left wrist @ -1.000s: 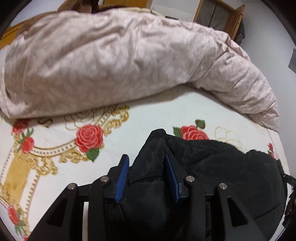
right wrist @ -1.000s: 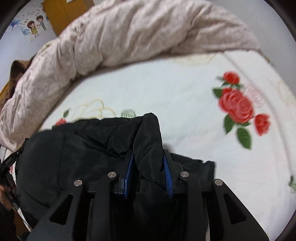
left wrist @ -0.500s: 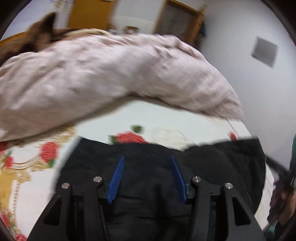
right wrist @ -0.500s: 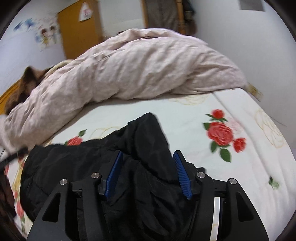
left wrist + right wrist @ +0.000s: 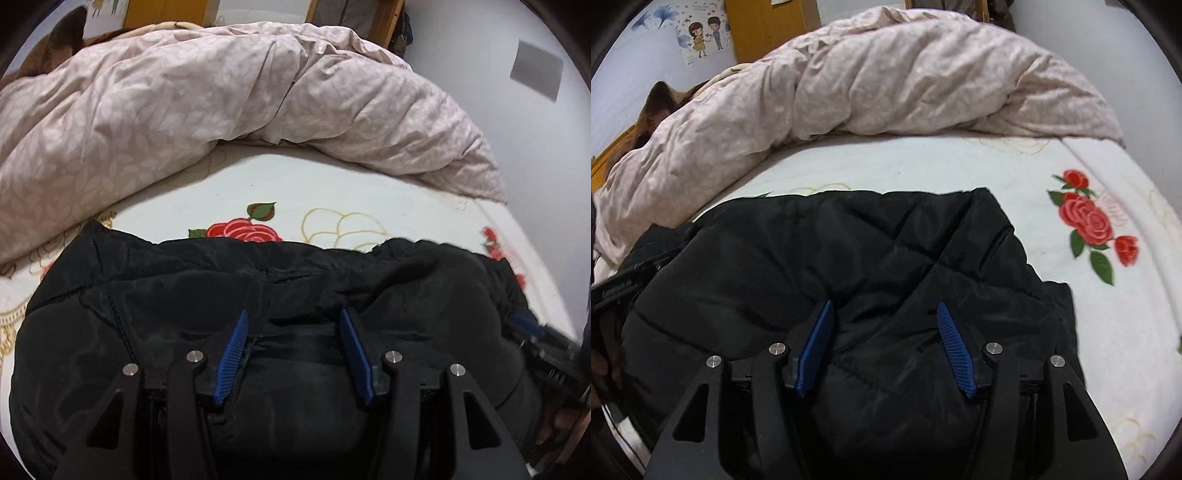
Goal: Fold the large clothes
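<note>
The black jacket (image 5: pixel 295 332) is lying folded on the bed (image 5: pixel 295 181), directly under and ahead of both grippers. The left gripper (image 5: pixel 293 354) and right gripper (image 5: pixel 884 347) have just been opening; their jaws are being held apart above the fabric, nothing clamped. The puffy fold is likely being left free to spring open. No containers are being shown.

A rumpled pink duvet (image 5: pixel 229 96) lies heaped across a rose-printed bedsheet (image 5: pixel 923 162), beneath a cartoon wall sticker (image 5: pixel 701 33).
</note>
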The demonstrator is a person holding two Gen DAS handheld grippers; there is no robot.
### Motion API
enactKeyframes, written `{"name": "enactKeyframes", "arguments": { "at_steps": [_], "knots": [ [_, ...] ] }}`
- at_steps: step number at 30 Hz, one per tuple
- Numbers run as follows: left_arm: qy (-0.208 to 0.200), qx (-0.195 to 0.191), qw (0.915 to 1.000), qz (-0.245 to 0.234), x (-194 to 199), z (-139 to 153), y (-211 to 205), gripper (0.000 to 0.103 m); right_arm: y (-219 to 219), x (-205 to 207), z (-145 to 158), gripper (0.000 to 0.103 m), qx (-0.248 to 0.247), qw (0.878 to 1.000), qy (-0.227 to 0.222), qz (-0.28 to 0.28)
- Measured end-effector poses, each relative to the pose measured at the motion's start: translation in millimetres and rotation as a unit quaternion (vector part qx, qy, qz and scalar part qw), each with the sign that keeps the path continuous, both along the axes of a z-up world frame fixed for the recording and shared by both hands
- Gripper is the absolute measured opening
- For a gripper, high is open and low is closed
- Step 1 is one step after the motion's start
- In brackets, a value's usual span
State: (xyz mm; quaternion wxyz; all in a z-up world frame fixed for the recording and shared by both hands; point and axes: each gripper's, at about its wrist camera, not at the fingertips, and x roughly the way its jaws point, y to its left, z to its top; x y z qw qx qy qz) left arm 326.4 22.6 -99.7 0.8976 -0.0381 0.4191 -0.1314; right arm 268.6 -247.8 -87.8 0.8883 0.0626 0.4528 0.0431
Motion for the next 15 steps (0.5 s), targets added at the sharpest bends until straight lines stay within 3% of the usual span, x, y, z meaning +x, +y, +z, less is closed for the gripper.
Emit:
{"name": "enactKeyframes", "arguments": {
  "at_steps": [4, 8, 12, 15],
  "knots": [
    [0.004, 0.016, 0.9998, 0.008, 7, -7, -4, 0.055, -3, 14, -9, 0.058, -0.003, 1.000, 0.016, -0.008],
    [0.028, 0.006, 0.9996, -0.004, 8, 8, 4, 0.054, -4, 16, 2, 0.058, -0.006, 0.999, 0.032, -0.014],
    [0.005, 0.020, 0.9998, 0.003, 10, 26, 36, 0.054, -10, 17, 30, 0.058, -0.008, 1.000, 0.003, -0.020],
    [0.014, 0.037, 0.9988, 0.029, 25, 21, 64, 0.054, -17, 32, 24, 0.058, -0.025, 0.999, 0.016, -0.029]
  ]
}}
